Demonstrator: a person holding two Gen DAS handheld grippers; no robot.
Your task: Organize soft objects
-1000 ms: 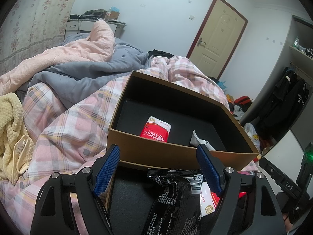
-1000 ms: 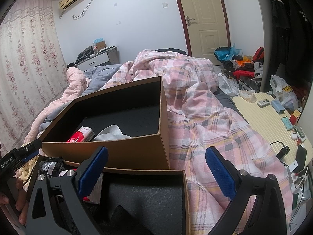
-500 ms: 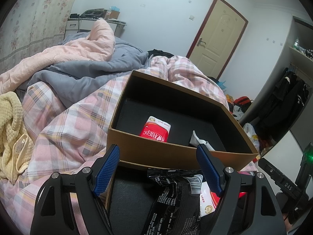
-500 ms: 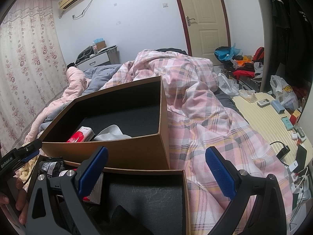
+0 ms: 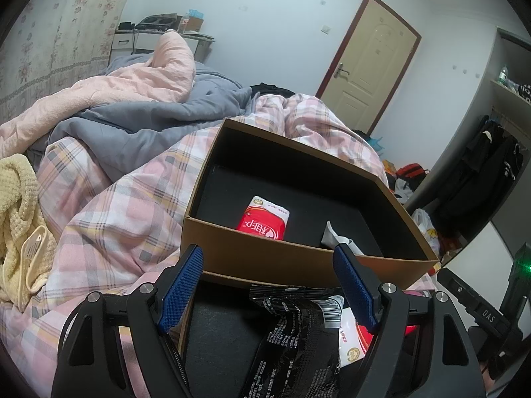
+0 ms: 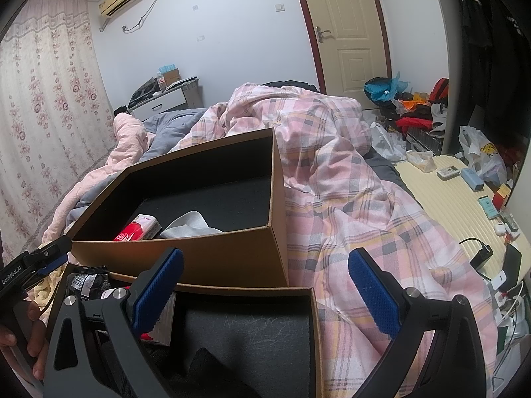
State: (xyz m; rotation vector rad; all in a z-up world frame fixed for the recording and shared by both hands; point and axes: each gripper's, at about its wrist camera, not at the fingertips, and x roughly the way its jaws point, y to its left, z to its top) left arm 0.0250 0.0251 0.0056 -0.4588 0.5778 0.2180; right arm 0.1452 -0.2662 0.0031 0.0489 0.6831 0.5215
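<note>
Jaws, left: left gripper (image 5: 268, 285) is standing wide apart, blue pads gripping nothing, hovering over the near box.
Jaws, right: right gripper (image 6: 265, 282) is likewise gaping wide and holding nothing.
Far box: large brown cardboard box with black lining (image 5: 298, 258) is sitting on the pink plaid quilt (image 5: 109, 219) of the bed.
Inside far box: red and white soft tissue pack (image 5: 264, 220) is lying near the front wall; white crumpled cloth (image 6: 190, 224) is lying just beside it, to its right.
Near box: second brown box with black lining (image 6: 245, 331) is resting against the far box's front wall.
Inside near box: black printed plastic wrapper (image 5: 292, 328) is lying beneath the left jaws, beside another red and white pack (image 5: 351, 341).
Bed's left edge: yellow knitted towel (image 5: 20, 219) is lying on the quilt.
</note>
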